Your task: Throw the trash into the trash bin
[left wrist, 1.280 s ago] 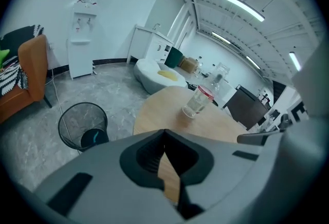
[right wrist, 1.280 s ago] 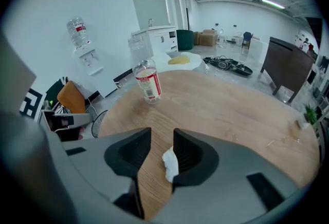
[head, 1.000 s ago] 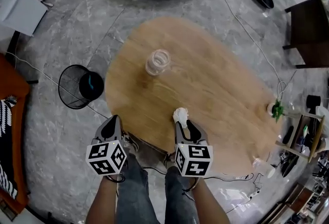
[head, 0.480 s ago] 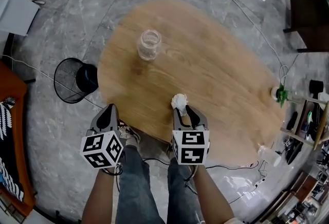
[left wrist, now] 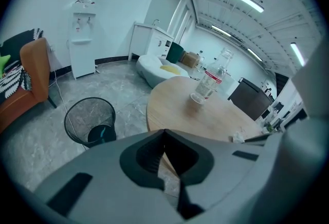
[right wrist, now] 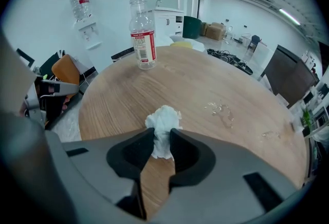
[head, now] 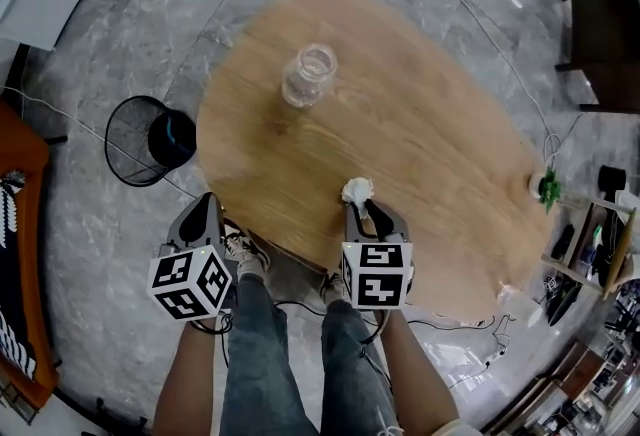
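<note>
1. The right gripper [right wrist: 163, 138] points steeply down over the near edge of the table [head: 420, 114]. Its jaws are narrow and have just been closing on a tissue wad [right wrist: 163, 123], with the dark pads pressed into its sides.
2. The left gripper [left wrist: 164, 133] hangs off the table's near-left edge, angled down toward the floor. Its jaws meet tip to tip with nothing between them.
3. Two bare forearms reach forward from the bottom of the head view, either side of legs in blue jeans [head: 265, 354]. Each gripper carries its black-and-white marker cube just above the hand.
4. The tissue wad is white, soft and crumpled. It bulges above the jaw tips and sits close over the wood near the table's near edge; whether it touches the wood I cannot tell.
5. The table is a rounded, egg-shaped slab of light wood with fine grain and a few wet spots [right wrist: 221, 110]. A clear plastic bottle [head: 308, 76], uncapped and with a red-and-white label, stands upright towards the far side, well apart from the wad.
6. The trash bin [head: 150, 140], round and of black wire mesh, stands on the floor just left of the table, near the left gripper.
7. The floor [head: 120, 34] is glossy grey veined stone with a thin cable running across it. A water dispenser [left wrist: 85, 38] stands against the white wall, and an orange chair [left wrist: 31, 84] sits at the left.
</note>
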Available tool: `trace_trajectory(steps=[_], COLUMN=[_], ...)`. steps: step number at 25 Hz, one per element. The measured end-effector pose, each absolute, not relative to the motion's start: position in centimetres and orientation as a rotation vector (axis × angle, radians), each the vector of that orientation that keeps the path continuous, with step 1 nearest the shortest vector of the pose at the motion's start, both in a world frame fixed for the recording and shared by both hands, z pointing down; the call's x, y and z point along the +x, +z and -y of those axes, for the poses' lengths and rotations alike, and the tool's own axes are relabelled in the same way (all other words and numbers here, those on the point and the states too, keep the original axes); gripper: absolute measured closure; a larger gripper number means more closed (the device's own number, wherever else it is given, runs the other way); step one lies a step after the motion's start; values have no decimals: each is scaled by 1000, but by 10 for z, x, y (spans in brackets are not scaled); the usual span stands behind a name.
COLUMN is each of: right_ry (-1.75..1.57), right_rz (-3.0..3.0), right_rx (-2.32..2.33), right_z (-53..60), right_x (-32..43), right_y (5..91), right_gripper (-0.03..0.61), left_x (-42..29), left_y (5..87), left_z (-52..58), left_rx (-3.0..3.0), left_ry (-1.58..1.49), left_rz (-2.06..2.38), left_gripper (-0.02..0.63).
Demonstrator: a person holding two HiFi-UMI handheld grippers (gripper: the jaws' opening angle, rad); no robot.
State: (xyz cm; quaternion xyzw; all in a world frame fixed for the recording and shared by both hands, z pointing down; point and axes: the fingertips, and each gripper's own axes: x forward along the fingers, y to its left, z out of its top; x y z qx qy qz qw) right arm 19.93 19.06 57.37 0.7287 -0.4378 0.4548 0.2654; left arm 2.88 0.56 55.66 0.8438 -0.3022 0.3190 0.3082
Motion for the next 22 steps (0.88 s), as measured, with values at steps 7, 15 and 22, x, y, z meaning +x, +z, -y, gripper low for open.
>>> trace_trajectory(steps=[7, 15, 22], right_ry=[1244, 1216, 1176], right_rz=[1167, 1184, 1248], right_rx=[1959, 1955, 1927], right_z=[-190, -181, -150], right_x=[197, 199, 195], right_y=[573, 559, 544], right_gripper=[540, 549, 549], left_x=[20, 14, 4], left_y=[559, 554, 545], left_z=[-1, 8, 20], left_rx=[2212, 2188, 2155], left_ry=[823, 782, 731], left_rz=[825, 872, 929], left_gripper=[623, 623, 623])
